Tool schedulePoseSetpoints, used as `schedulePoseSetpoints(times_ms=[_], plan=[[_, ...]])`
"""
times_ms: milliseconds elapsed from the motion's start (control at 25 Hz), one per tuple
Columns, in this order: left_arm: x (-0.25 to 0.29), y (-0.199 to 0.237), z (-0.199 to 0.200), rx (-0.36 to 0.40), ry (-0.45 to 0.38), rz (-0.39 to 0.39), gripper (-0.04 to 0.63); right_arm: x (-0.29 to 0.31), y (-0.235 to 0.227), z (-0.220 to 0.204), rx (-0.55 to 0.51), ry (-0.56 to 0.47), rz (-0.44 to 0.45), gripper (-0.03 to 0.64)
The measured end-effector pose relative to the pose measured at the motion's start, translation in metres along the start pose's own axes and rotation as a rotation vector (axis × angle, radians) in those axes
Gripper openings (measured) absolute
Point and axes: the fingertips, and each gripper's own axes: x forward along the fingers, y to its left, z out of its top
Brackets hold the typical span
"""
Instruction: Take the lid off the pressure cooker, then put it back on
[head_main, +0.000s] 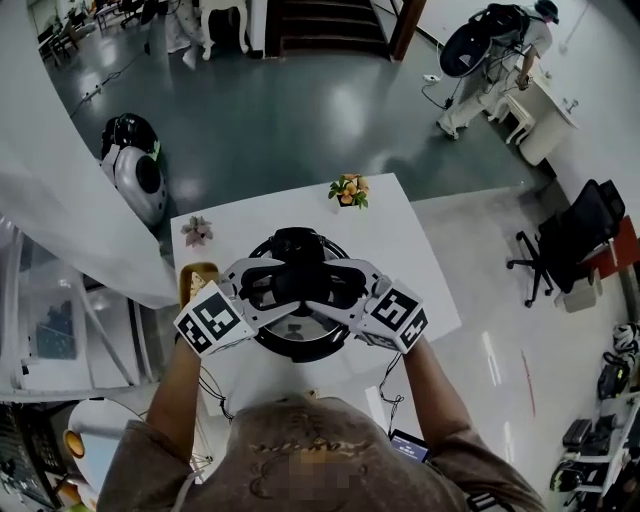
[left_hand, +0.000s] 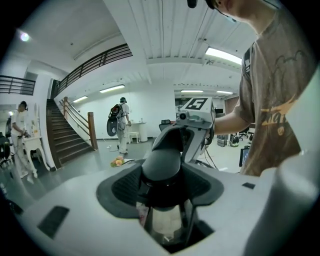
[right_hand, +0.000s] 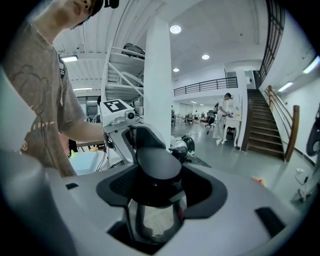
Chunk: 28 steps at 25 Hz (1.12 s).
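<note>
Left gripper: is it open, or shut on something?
Shut on the black handle of the pressure cooker. In the left gripper view, the left gripper has its pads pressed against both sides of the handle.

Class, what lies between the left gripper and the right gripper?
The lid's black handle, gripped from opposite sides by left gripper and right gripper, clearest in the head view.

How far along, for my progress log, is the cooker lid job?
Done: the grasp, with the left gripper and right gripper each closed on the lid by its black handle, from opposite sides. In hand: the lift, though whether the lid has cleared the pressure cooker on the table cannot be told. Left: taking it fully off, then setting it back on.
</note>
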Motion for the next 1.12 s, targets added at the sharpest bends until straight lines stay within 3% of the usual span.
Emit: schedulePoseSetpoints(times_ms=[760, 1120], plan=[[0.0036, 0.0012, 0.0019, 0.101, -0.033, -0.288, 0.256, -0.0037, 0.0017, 0.0003, 0.166, 0.001, -0.288, 0.27], [0.0026, 0.001, 0.0022, 0.107, -0.038, -0.32, 0.255, -0.0036, 0.0026, 0.0005, 0.182, -0.001, -0.321, 0.272]])
